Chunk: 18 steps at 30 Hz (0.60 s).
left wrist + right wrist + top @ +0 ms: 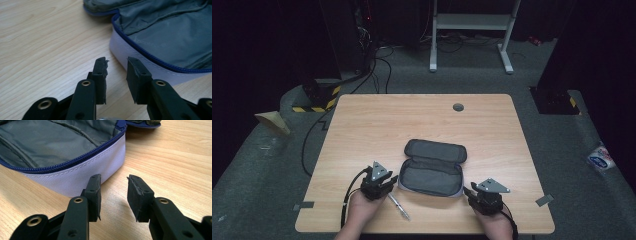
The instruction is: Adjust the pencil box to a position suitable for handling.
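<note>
An open grey pouch (432, 172) with a blue zip and a white outer wall lies on the wooden table (422, 120), its lid folded back. My left gripper (385, 181) sits at the pouch's left end. In the left gripper view the pouch wall (140, 58) is just past the gripper (117, 65), whose jaws stand apart with nothing between them. A silver pen (400, 205) lies on the table beside the left hand. My right gripper (470, 192) rests at the pouch's right corner. The right gripper view shows that gripper (113, 183) with a gap over bare wood beside the pouch (75, 180).
A grey cable grommet (458, 107) is set into the far side of the table. Grey tape tabs (303, 205) mark the near corners. Behind the table stand a white desk frame (472, 22) and floor cables (377, 70). A plastic packet (601, 158) lies on the floor at right.
</note>
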Each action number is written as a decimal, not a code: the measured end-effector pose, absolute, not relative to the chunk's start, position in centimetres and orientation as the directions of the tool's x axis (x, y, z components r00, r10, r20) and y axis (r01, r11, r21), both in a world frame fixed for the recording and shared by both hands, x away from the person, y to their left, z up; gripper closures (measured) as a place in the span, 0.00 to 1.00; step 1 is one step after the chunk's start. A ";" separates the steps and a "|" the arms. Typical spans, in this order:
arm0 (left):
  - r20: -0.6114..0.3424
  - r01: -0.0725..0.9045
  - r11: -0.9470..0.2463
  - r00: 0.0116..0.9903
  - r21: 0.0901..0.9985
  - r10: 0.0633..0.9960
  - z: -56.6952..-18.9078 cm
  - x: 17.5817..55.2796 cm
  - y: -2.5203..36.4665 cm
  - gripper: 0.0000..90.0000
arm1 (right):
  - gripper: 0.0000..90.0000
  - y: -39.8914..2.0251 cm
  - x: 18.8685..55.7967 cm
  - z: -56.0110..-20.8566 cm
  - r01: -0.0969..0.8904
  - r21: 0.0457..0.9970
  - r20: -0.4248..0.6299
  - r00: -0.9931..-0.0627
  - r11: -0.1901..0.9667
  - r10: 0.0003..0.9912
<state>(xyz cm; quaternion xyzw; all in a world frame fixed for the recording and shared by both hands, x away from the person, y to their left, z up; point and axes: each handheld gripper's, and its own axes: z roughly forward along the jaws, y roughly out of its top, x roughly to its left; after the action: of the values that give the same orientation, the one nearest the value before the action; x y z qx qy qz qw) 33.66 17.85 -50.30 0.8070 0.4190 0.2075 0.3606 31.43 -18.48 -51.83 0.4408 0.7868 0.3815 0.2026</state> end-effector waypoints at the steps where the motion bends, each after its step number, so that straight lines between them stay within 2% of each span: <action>1: 0.035 0.523 -0.396 0.571 0.755 0.820 -50.3 33.6 17.7 0.76 | 0.70 -18.4 31.4 -51.8 0.540 0.778 0.018 -0.530 0.322 0.848; 18: 0.002 0.533 -0.383 0.581 0.755 0.814 -50.6 32.8 17.3 0.78 | 0.70 -17.8 34.1 -51.5 0.542 0.783 0.024 -0.515 0.304 0.857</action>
<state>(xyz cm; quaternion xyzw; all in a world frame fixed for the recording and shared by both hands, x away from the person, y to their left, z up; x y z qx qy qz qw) 32.79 17.32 -50.64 0.8093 0.4159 0.1905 0.3684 34.11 -17.79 -51.47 0.4477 0.7812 0.3840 0.2048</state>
